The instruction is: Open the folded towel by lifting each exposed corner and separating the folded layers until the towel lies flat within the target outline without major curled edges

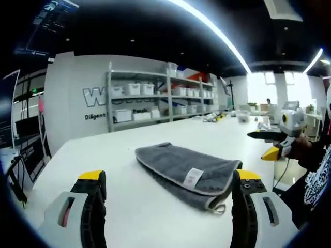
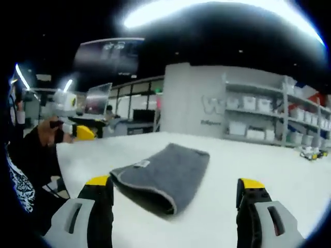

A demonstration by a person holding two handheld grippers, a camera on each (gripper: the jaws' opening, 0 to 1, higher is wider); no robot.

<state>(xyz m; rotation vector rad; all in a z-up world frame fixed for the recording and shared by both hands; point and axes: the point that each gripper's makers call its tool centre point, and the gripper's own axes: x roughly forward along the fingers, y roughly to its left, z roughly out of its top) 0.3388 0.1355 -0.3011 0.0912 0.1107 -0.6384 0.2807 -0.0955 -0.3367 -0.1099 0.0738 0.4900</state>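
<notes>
A grey towel (image 1: 183, 173) lies folded on a white worktop (image 1: 129, 217), in front of a person who holds a two-jaw gripper in each hand. From where I stand, the task looks barely begun: the towel is still a compact, thick bundle, its layers stacked on one another and no corner lifted.

In the left gripper view, the left gripper (image 1: 168, 181) hangs just above the worktop with its yellow-tipped jaws spread wide and nothing between them. The towel sits just beyond the jaws, its near right corner close to the right jaw. A small white label (image 1: 193, 177) lies on top of the towel, and a little hanging loop (image 1: 219, 208) pokes out at that near corner. The other gripper comes in from the right edge, held up off the worktop.

In the right gripper view, the right gripper (image 2: 175, 187) also has its jaws wide apart and empty. The towel (image 2: 165, 175) lies between and just past them, nearer the left jaw, its pale-trimmed folded edge facing the camera.

I cannot make out any target outline on the worktop. By my reckoning everything remains: grasping a corner, peeling the layers apart, spreading the towel flat and smoothing its edges. Shelves with white bins (image 1: 155, 98) line the far wall.
</notes>
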